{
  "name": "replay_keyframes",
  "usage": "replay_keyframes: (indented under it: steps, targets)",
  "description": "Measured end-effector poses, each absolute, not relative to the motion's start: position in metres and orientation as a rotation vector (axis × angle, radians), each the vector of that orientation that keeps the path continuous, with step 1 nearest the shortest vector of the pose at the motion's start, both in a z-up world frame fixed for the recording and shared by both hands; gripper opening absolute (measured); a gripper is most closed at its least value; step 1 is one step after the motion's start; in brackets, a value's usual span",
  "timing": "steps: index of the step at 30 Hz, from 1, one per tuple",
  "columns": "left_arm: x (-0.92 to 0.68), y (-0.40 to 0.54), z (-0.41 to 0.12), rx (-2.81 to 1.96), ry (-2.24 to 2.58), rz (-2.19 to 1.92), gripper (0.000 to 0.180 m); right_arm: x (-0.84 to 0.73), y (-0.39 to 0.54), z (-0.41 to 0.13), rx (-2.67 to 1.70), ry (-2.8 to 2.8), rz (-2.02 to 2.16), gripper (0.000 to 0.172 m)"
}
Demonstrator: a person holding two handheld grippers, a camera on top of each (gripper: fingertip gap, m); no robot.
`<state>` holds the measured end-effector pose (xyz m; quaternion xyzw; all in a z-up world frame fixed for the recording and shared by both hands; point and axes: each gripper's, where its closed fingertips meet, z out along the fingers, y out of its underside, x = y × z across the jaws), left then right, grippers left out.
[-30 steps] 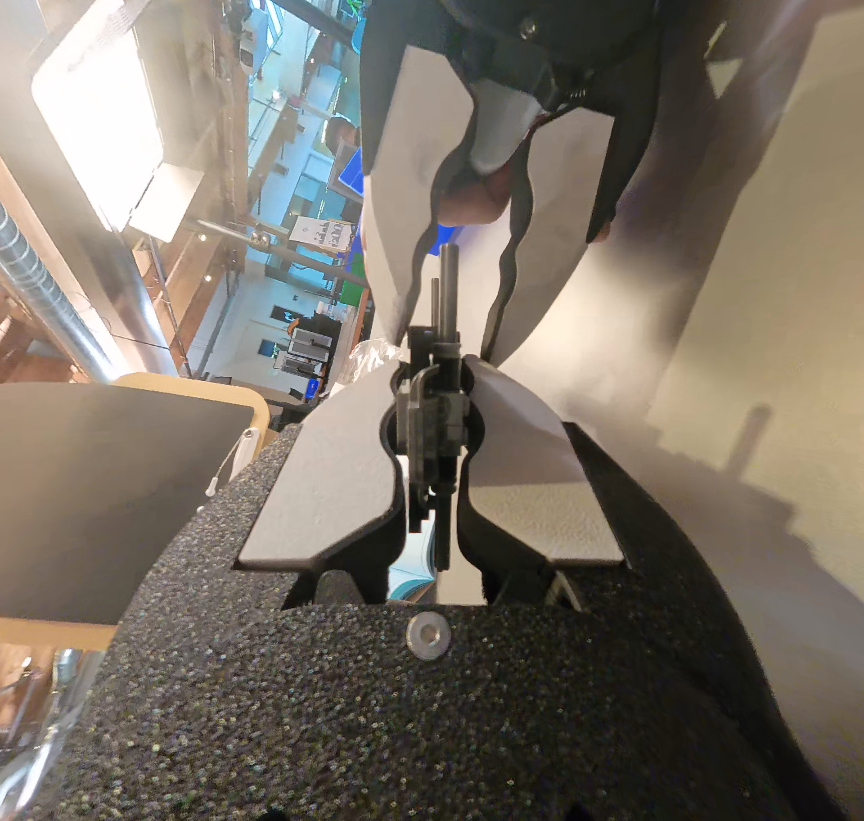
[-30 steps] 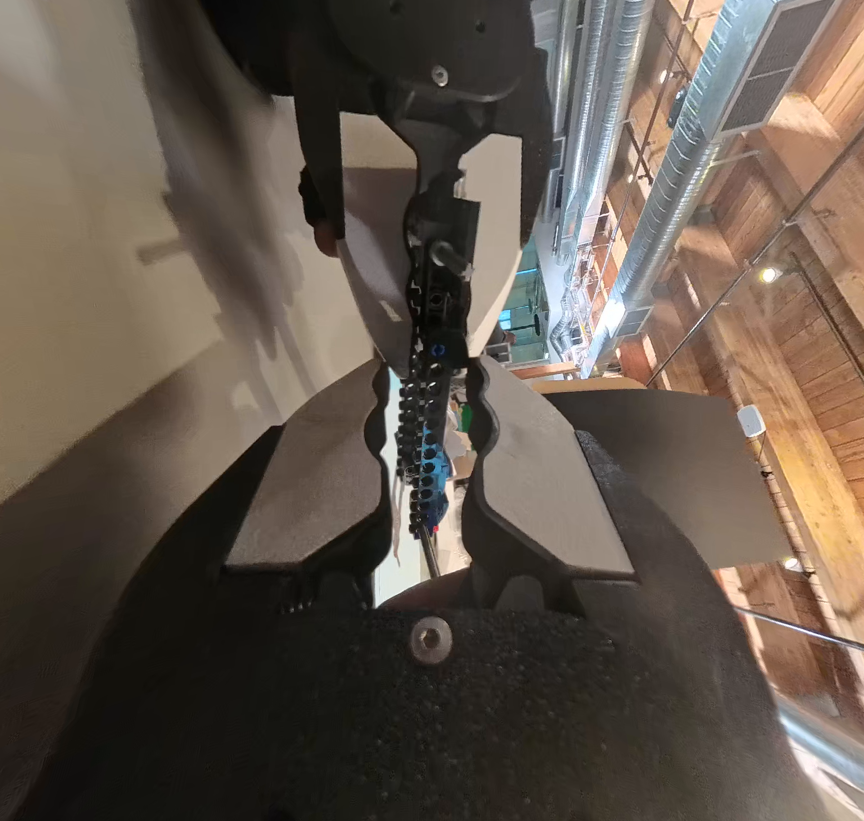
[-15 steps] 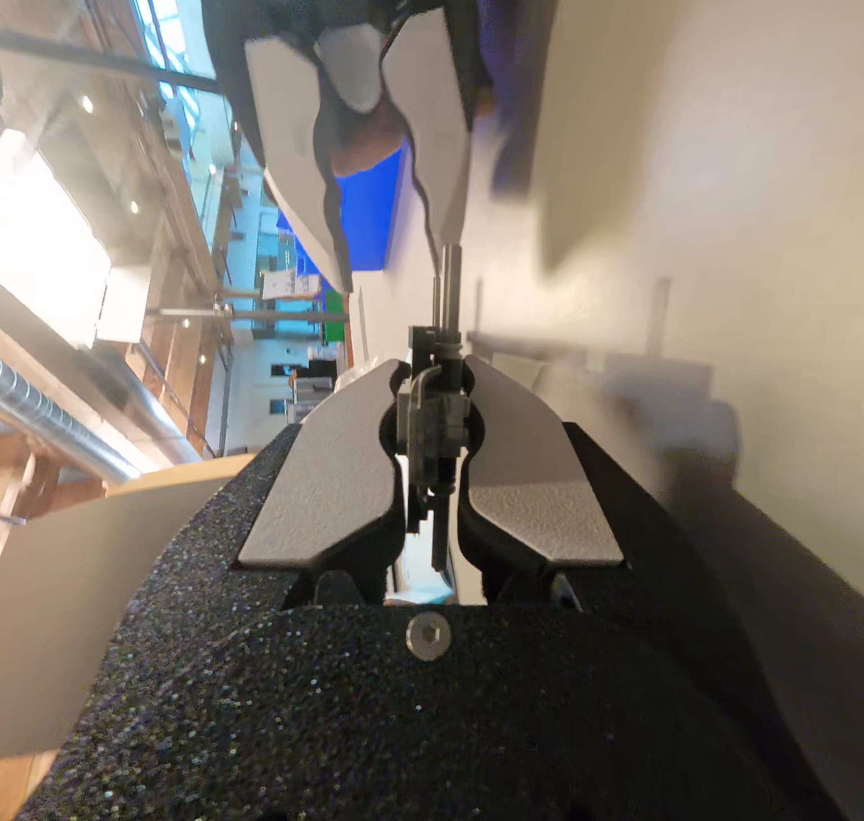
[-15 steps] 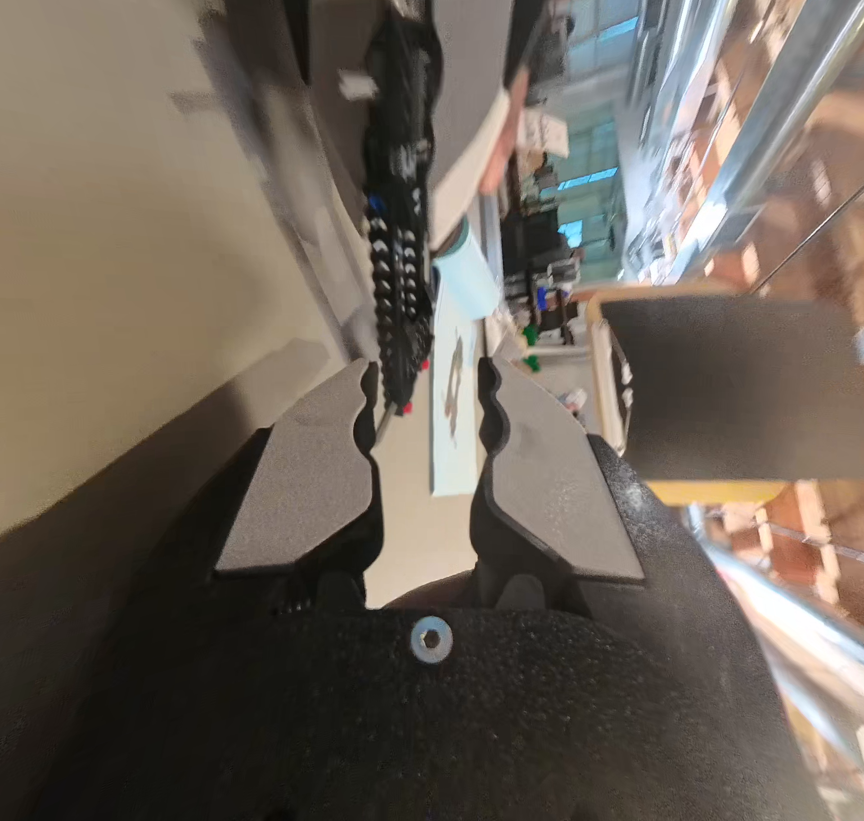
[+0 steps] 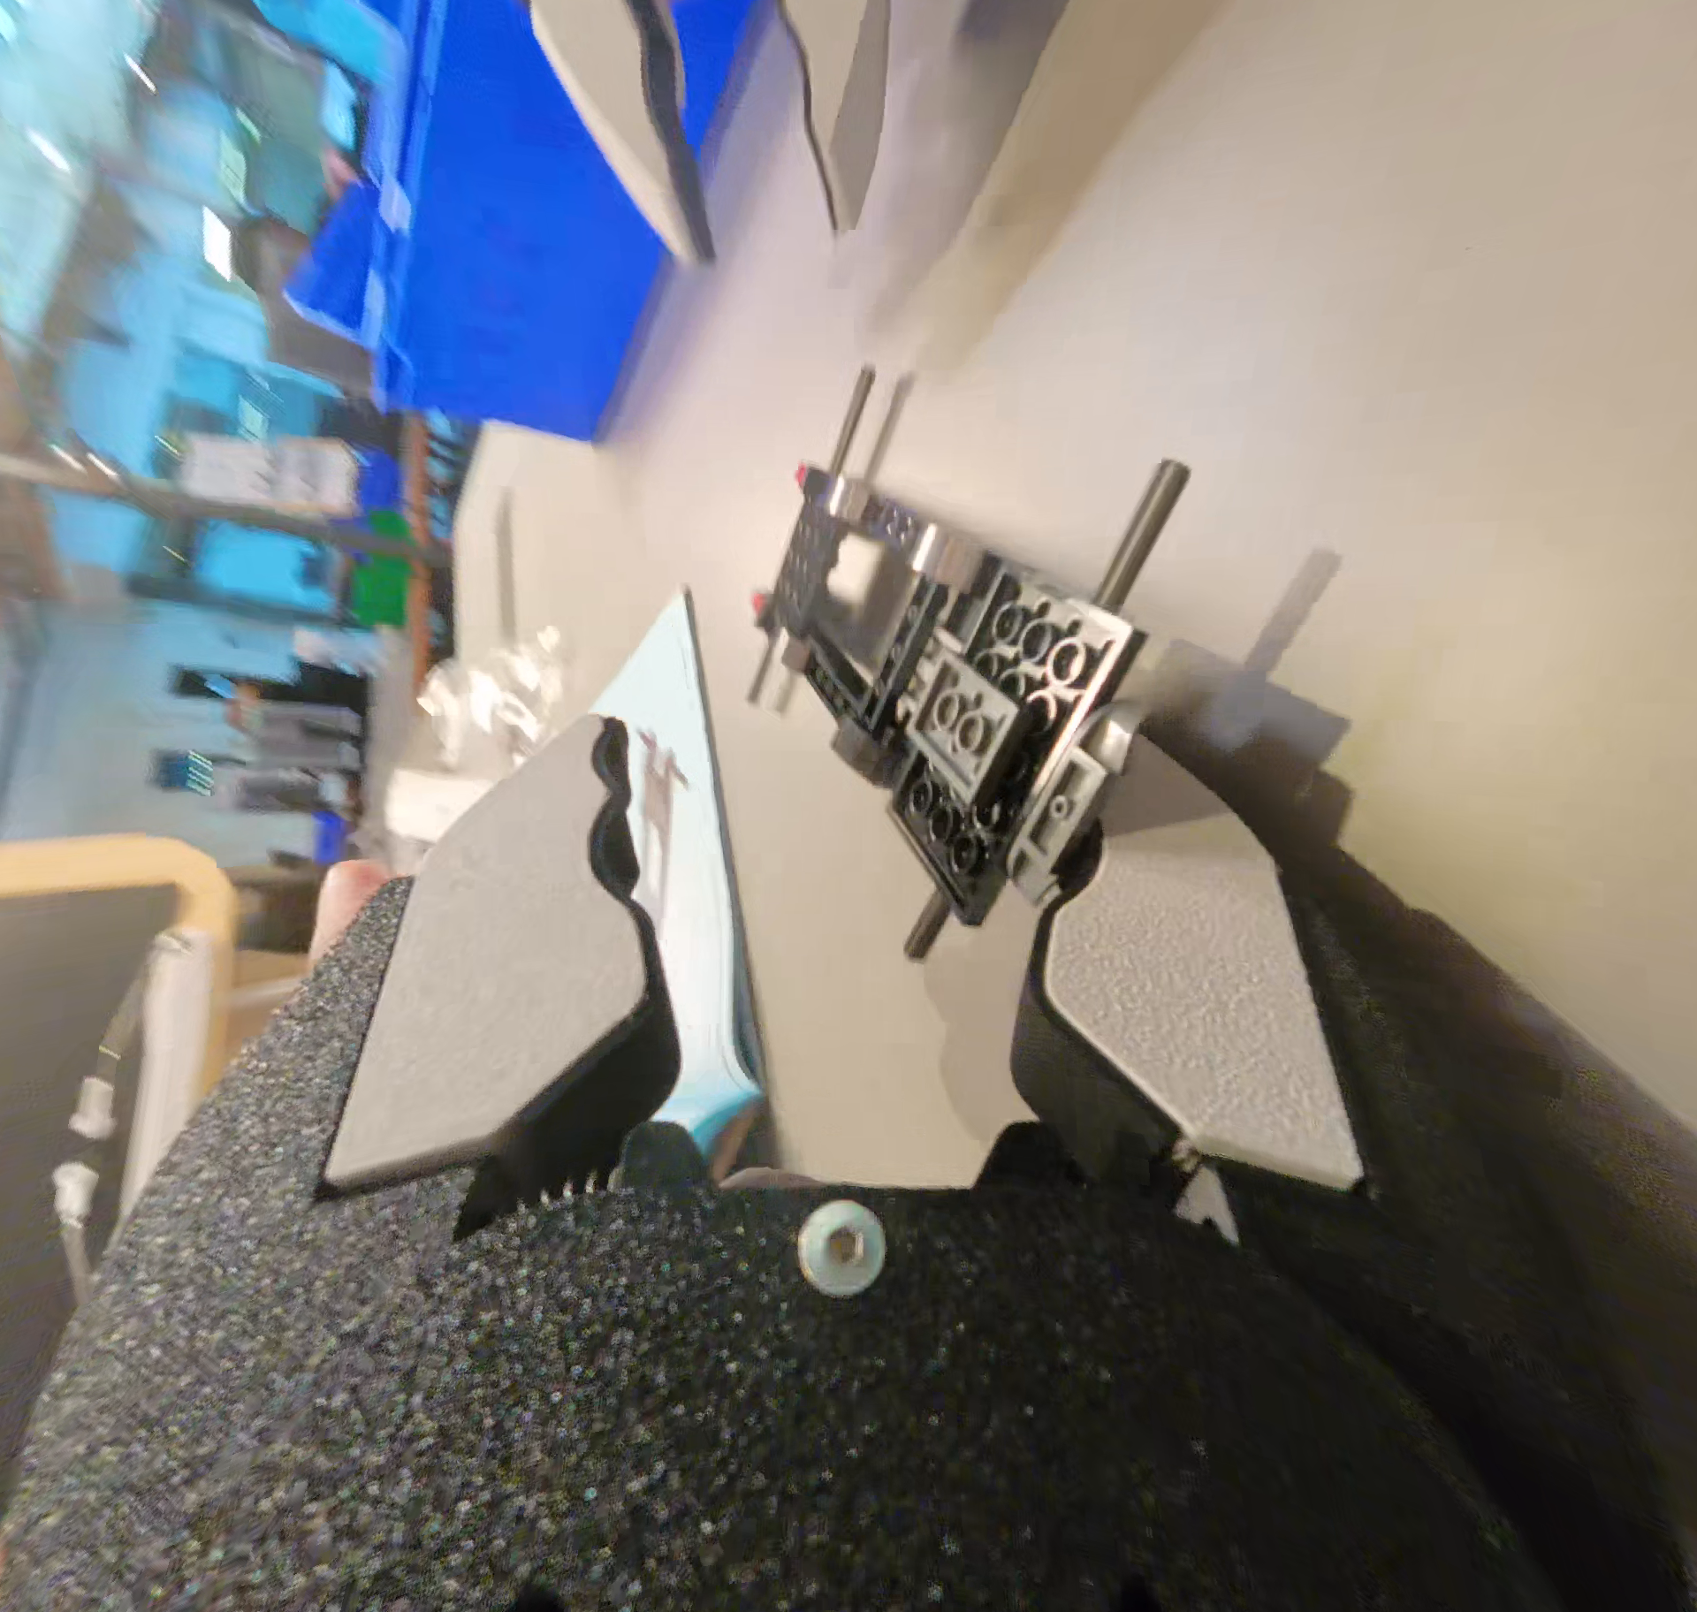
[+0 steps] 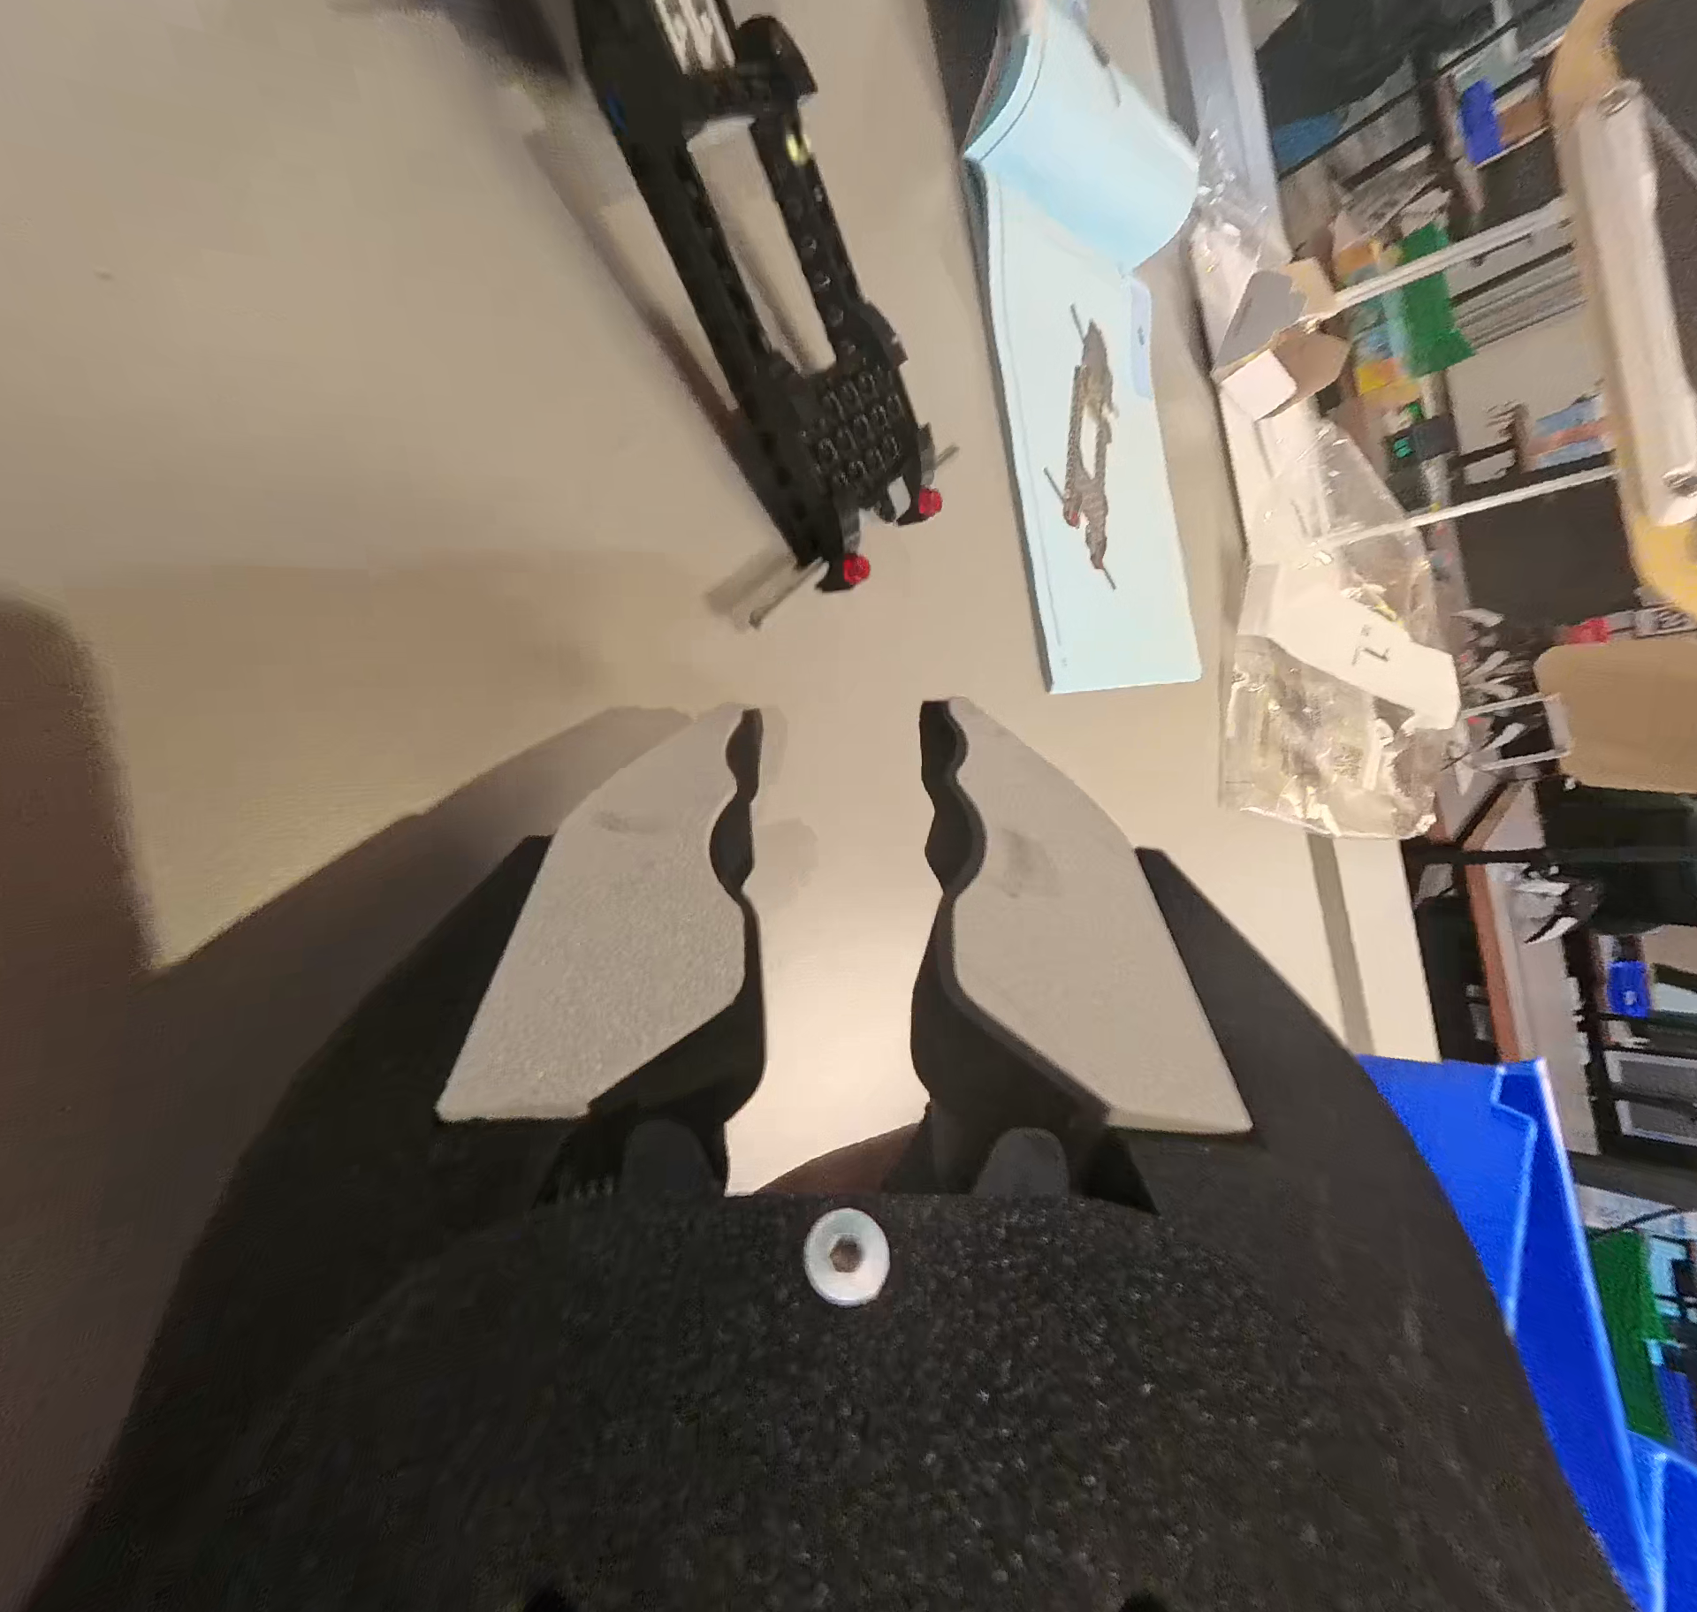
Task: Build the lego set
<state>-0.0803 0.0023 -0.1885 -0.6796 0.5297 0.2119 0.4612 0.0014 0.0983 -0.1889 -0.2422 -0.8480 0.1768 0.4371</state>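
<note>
- The left gripper [image 5: 854, 797], which clamped the brick model [image 5: 964, 677] a moment ago, now stands wide open, and the model lies on the desk [image 5: 1377, 282] instead of in the air between the two tools.
- The right gripper [image 6: 840, 723] has drawn back from the model and is now well apart from it.
- Left gripper: the jaws are far apart and hold nothing. The model's grey end sits just beside the right finger [image 5: 1185, 953]; if they touch, I cannot tell. The left finger [image 5: 514, 925] is well clear of it.
- Right gripper: the jaws are partly open, with only bare desk between the fingers [image 6: 634, 916]. It holds nothing.
- The model is a long black frame with grey plates, thin axles and two small red pins [image 6: 854, 567] at one end. It lies flat on the desk, so it probably needs no support now.
- A light-blue booklet [image 6: 1102, 429] lies open beside the model, toward the desk's far edge, probably placed there for easy reading.
- Clear bags [image 6: 1322, 705] with small parts lie past the booklet, at the desk's edge.
- A blue bin [image 6: 1469, 1247] stands near the right gripper.
</note>
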Motion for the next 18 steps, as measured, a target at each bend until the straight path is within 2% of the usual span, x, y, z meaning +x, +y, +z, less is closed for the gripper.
replay_keyframes:
  steps: [10,14,18]
  targets:
    - [-0.163,-0.032,-0.196,-2.081,1.029,0.594,0.092,-0.038,0.113,-0.185,-0.817,-2.047,0.486,0.03]
    - [-0.175,-0.037,-0.2,-2.172,0.927,0.608,0.082,-0.056,0.111,-0.187,-0.85,-2.052,0.517,0.029]
    - [-0.192,-0.053,-0.204,-2.309,0.833,0.587,0.08,-0.069,0.118,-0.186,-0.881,-2.045,0.474,0.028]
